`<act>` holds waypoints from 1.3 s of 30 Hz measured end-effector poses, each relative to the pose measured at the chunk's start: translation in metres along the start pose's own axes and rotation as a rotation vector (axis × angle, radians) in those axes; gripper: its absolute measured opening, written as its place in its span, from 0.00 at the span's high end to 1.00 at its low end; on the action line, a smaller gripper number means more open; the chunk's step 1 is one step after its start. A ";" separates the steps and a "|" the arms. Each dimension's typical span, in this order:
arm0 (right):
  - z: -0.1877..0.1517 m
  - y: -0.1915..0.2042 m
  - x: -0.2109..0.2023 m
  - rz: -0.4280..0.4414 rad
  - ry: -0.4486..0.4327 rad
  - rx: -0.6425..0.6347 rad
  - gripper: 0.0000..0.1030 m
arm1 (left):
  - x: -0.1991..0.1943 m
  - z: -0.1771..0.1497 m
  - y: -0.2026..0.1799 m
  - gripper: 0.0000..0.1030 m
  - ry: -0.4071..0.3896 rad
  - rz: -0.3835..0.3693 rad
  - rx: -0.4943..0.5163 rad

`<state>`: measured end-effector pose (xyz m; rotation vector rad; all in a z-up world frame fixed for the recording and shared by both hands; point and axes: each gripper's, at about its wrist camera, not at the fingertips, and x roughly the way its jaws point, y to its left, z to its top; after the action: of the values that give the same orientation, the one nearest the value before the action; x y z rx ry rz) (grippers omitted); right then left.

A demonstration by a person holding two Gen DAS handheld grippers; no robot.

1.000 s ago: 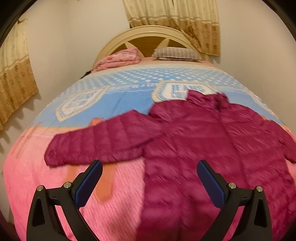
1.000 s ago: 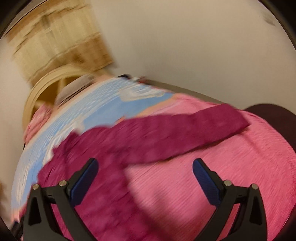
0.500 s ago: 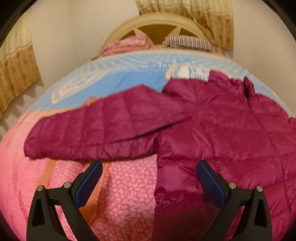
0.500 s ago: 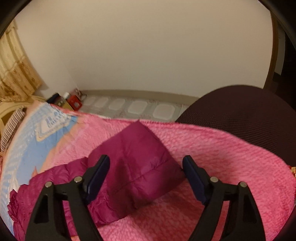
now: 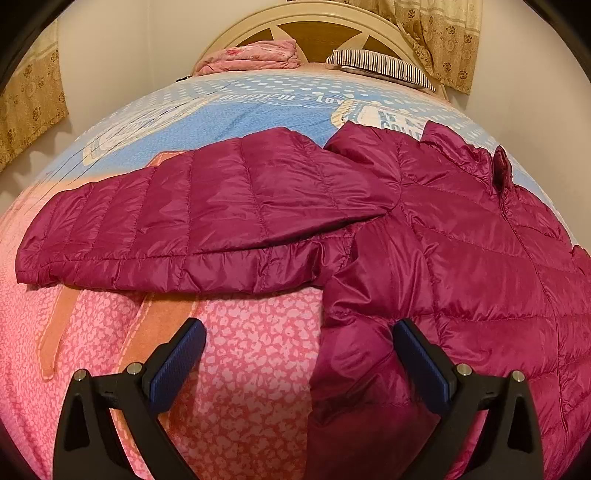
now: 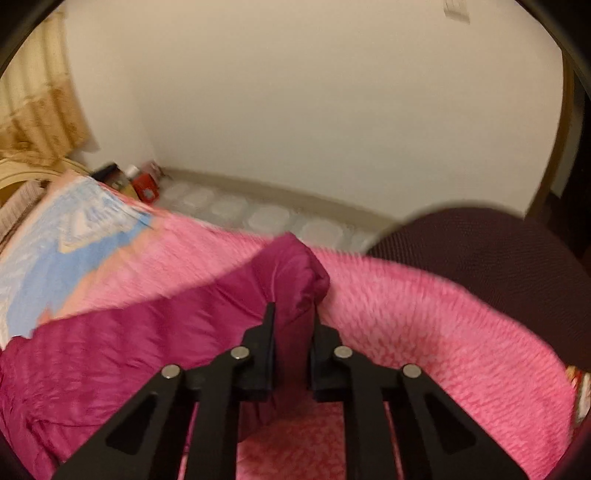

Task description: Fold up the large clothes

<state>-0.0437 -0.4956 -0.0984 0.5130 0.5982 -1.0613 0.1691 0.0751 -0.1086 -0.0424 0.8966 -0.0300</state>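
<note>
A magenta quilted puffer jacket [image 5: 461, 251] lies spread on the bed. Its left sleeve [image 5: 192, 221] stretches out to the left. My left gripper [image 5: 299, 350] is open and empty, low over the jacket's lower left hem; its right finger sits over the fabric, its left finger over the pink bedspread. My right gripper [image 6: 291, 321] is shut on the cuff end of the jacket's other sleeve [image 6: 291, 273], which bunches up between the jaws and trails off to the lower left.
The bed has a pink and blue bedspread [image 5: 240, 369], a cream headboard [image 5: 306, 22], a folded pink blanket [image 5: 255, 55] and a striped pillow [image 5: 384, 66]. A dark chair [image 6: 498, 258] stands by the bed's right edge. Small items [image 6: 144, 181] sit on the floor by the wall.
My right gripper closed on the sleeve cuff, which was lying between its open fingers before. My left gripper moved closer and lower toward the jacket's lower left hem.
</note>
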 end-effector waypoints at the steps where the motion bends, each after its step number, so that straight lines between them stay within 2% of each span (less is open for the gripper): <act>1: 0.005 0.011 -0.023 0.006 -0.070 -0.052 0.85 | 0.000 0.000 0.000 0.01 0.000 -0.001 -0.001; 7: 0.006 0.095 -0.136 0.141 -0.355 -0.313 0.85 | 0.000 0.000 0.002 0.01 -0.007 -0.010 -0.012; 9: -0.005 0.126 -0.163 0.208 -0.406 -0.388 0.85 | -0.002 0.000 0.005 0.01 -0.011 -0.018 -0.023; 12: -0.041 0.184 -0.203 0.373 -0.444 -0.525 0.85 | -0.007 -0.003 0.013 0.01 -0.023 -0.025 -0.048; 16: -0.096 0.250 -0.222 0.592 -0.396 -0.633 0.85 | -0.011 -0.004 0.024 0.01 -0.041 -0.028 -0.111; 20: -0.150 0.309 -0.215 0.742 -0.296 -0.704 0.85 | -0.011 -0.004 0.026 0.01 -0.047 -0.033 -0.127; 25: -0.196 0.343 -0.197 0.856 -0.123 -0.738 0.85 | -0.010 -0.004 0.025 0.01 -0.048 -0.037 -0.128; 27: -0.204 0.342 -0.195 0.897 -0.070 -0.735 0.85 | -0.009 -0.004 0.025 0.01 -0.047 -0.040 -0.128; 29: -0.213 0.350 -0.189 0.980 -0.014 -0.736 0.80 | -0.009 -0.004 0.026 0.01 -0.046 -0.040 -0.126; 30: -0.220 0.356 -0.195 1.003 -0.001 -0.738 0.75 | -0.009 -0.004 0.026 0.01 -0.046 -0.042 -0.125; 32: -0.225 0.362 -0.191 1.095 0.083 -0.729 0.38 | -0.008 -0.004 0.026 0.01 -0.045 -0.045 -0.125; 33: -0.229 0.365 -0.193 1.110 0.103 -0.719 0.07 | -0.008 -0.003 0.026 0.01 -0.045 -0.045 -0.125; 34: -0.224 0.362 -0.196 1.132 0.104 -0.693 0.01 | -0.007 -0.003 0.026 0.01 -0.045 -0.046 -0.124; 36: -0.215 0.347 -0.207 1.165 0.062 -0.657 0.03 | -0.007 -0.003 0.026 0.01 -0.045 -0.048 -0.127; 38: -0.202 0.342 -0.211 1.152 0.031 -0.642 0.17 | -0.007 -0.003 0.025 0.01 -0.044 -0.046 -0.125; 39: -0.196 0.345 -0.207 1.134 0.029 -0.641 0.31 | -0.007 -0.003 0.025 0.01 -0.044 -0.045 -0.125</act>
<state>0.1558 -0.0961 -0.0676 0.2176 0.5133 0.2250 0.1620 0.1009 -0.1061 -0.1789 0.8523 -0.0154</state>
